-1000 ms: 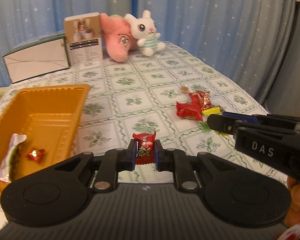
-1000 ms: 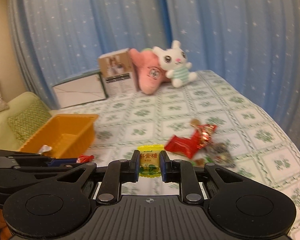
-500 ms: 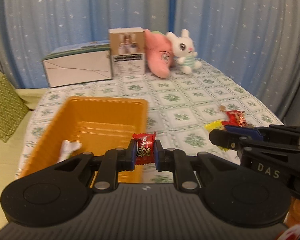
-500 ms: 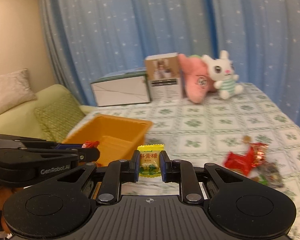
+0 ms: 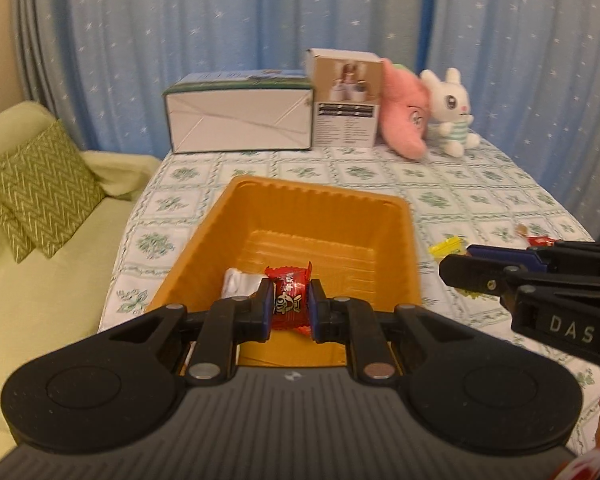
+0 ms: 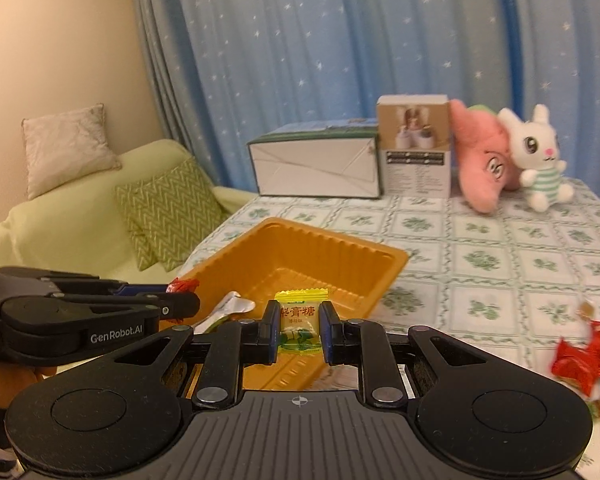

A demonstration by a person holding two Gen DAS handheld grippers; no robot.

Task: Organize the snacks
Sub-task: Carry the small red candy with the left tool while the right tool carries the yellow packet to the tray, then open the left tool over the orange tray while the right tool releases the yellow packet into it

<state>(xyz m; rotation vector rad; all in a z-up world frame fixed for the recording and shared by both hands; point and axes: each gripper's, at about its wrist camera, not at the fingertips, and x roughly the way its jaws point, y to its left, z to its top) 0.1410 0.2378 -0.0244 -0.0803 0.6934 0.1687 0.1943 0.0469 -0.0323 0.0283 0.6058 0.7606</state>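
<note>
My left gripper (image 5: 289, 307) is shut on a red wrapped candy (image 5: 289, 298) and hangs over the near end of the orange tray (image 5: 312, 204). My right gripper (image 6: 299, 325) is shut on a yellow-green wrapped candy (image 6: 300, 316), just above the near right edge of the same orange tray (image 6: 380, 254). A white wrapper (image 5: 240, 282) lies inside the tray. In the left wrist view the right gripper (image 5: 452, 270) reaches in from the right; in the right wrist view the left gripper (image 6: 184, 300) comes in from the left with the red candy (image 6: 183, 285).
Several loose snacks (image 6: 580, 360) lie on the patterned tablecloth (image 6: 500, 256) to the right of the tray. Two boxes (image 5: 240, 116) and plush toys (image 5: 448, 112) stand at the table's far edge before blue curtains. A green sofa with cushions (image 5: 36, 192) sits left of the table.
Both grippers have carried their candies leftward, from the loose snack pile to over the orange tray. The tray now sits centred in both views. Neither grip has altered.
</note>
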